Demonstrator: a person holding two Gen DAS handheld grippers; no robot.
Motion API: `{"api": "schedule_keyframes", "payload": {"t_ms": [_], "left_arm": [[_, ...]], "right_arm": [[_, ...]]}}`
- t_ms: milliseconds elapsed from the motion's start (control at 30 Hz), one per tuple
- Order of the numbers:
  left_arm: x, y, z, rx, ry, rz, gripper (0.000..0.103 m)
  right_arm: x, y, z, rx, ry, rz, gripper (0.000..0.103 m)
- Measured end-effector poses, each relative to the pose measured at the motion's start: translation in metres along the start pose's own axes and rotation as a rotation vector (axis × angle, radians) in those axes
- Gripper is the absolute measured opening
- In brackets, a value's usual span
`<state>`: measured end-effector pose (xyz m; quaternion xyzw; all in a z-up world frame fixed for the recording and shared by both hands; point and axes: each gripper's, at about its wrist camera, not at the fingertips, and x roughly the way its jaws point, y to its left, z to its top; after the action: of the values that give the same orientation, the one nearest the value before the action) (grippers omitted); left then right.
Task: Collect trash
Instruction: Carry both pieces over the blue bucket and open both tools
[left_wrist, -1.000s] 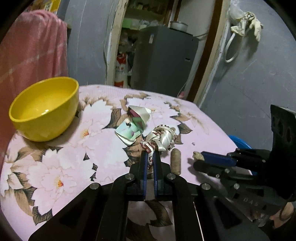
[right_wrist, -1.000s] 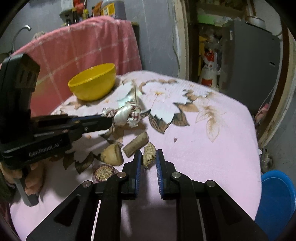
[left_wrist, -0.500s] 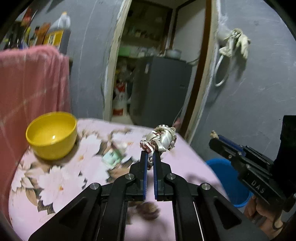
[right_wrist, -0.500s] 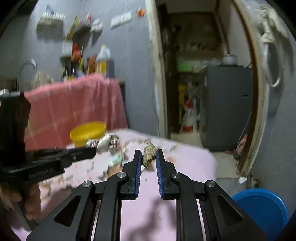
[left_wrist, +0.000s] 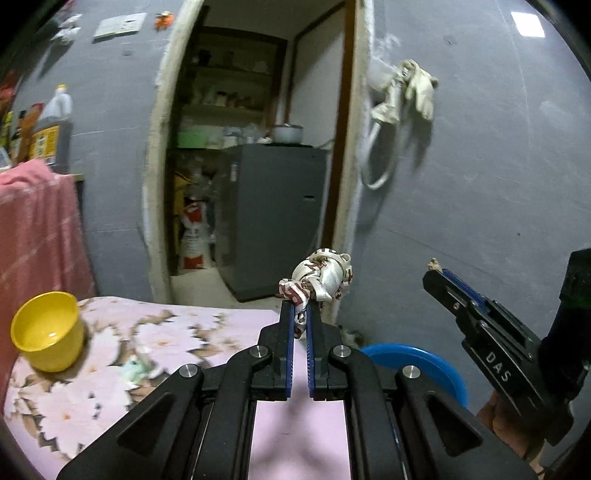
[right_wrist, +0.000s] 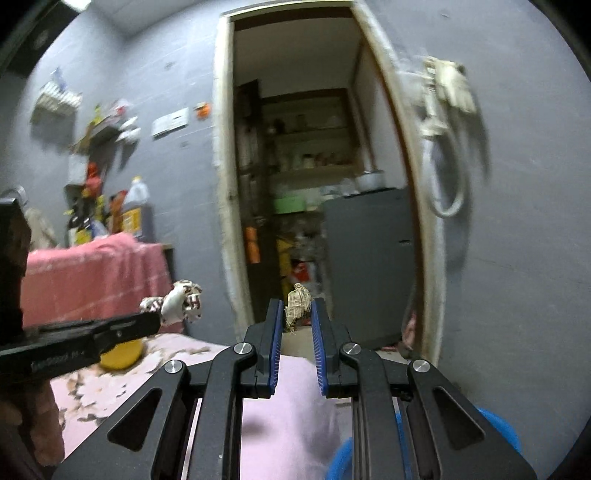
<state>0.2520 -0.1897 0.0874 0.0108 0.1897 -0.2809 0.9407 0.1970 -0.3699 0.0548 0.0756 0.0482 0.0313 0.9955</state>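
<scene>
My left gripper (left_wrist: 300, 314) is shut on a crumpled silver and red wrapper (left_wrist: 321, 278) and holds it high above the table's right end. The wrapper also shows in the right wrist view (right_wrist: 181, 301). My right gripper (right_wrist: 297, 310) is shut on a small brown nutshell scrap (right_wrist: 297, 301), raised in the air; it also shows in the left wrist view (left_wrist: 437, 271). A blue bin (left_wrist: 413, 363) stands on the floor below both grippers, partly hidden behind the fingers; its rim also shows in the right wrist view (right_wrist: 495, 428).
The table has a pink floral cloth (left_wrist: 122, 354). A yellow bowl (left_wrist: 46, 330) stands at its left end, with a pale green wrapper (left_wrist: 135, 369) near it. A pink towel (left_wrist: 33, 236) hangs at the left. A grey wall and an open doorway lie ahead.
Both grippers have lifted their scraps off the table and swung up and to the right, toward the blue bin. The remaining scraps on the cloth have dropped out of view.
</scene>
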Motion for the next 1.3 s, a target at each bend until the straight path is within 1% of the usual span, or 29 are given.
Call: {"api": "schedule_keyframes", "payload": {"t_ms": [200, 433, 533, 667, 733, 800, 833, 867, 900, 933, 1100, 1300], "left_arm": [[0.031, -0.030, -0.003, -0.016, 0.067, -0.077, 0.004], [0.076, -0.055, -0.013, -0.025, 0.193, -0.129, 0.004], [0.093, -0.064, -0.023, -0.020, 0.251, -0.145, 0.004], [0.113, -0.071, -0.035, -0.027, 0.313, -0.160, 0.005], [0.122, -0.072, -0.041, -0.035, 0.342, -0.169, 0.007], [0.130, -0.072, -0.045, -0.048, 0.372, -0.181, 0.011], [0.132, -0.072, -0.048, -0.053, 0.383, -0.182, 0.013], [0.134, -0.071, -0.050, -0.057, 0.391, -0.182, 0.018], [0.133, -0.072, -0.051, -0.060, 0.390, -0.182, 0.022], [0.131, -0.070, -0.051, -0.063, 0.380, -0.181, 0.023], [0.123, -0.062, -0.047, -0.077, 0.345, -0.161, 0.031], [0.114, -0.047, -0.040, -0.104, 0.323, -0.133, 0.032]], "right_arm": [[0.005, -0.039, -0.003, 0.088, 0.080, -0.117, 0.014], [0.009, -0.083, -0.017, 0.180, 0.199, -0.213, 0.014], [0.012, -0.098, -0.025, 0.205, 0.249, -0.240, 0.015], [0.016, -0.110, -0.031, 0.232, 0.303, -0.255, 0.015], [0.017, -0.114, -0.035, 0.239, 0.330, -0.260, 0.015], [0.017, -0.115, -0.036, 0.243, 0.346, -0.264, 0.016], [0.017, -0.115, -0.036, 0.244, 0.350, -0.266, 0.018], [0.017, -0.115, -0.036, 0.245, 0.352, -0.268, 0.020], [0.017, -0.115, -0.036, 0.246, 0.351, -0.270, 0.026], [0.015, -0.115, -0.035, 0.249, 0.348, -0.270, 0.027], [0.018, -0.116, -0.034, 0.249, 0.346, -0.267, 0.027], [0.020, -0.113, -0.033, 0.242, 0.343, -0.263, 0.028]]}}
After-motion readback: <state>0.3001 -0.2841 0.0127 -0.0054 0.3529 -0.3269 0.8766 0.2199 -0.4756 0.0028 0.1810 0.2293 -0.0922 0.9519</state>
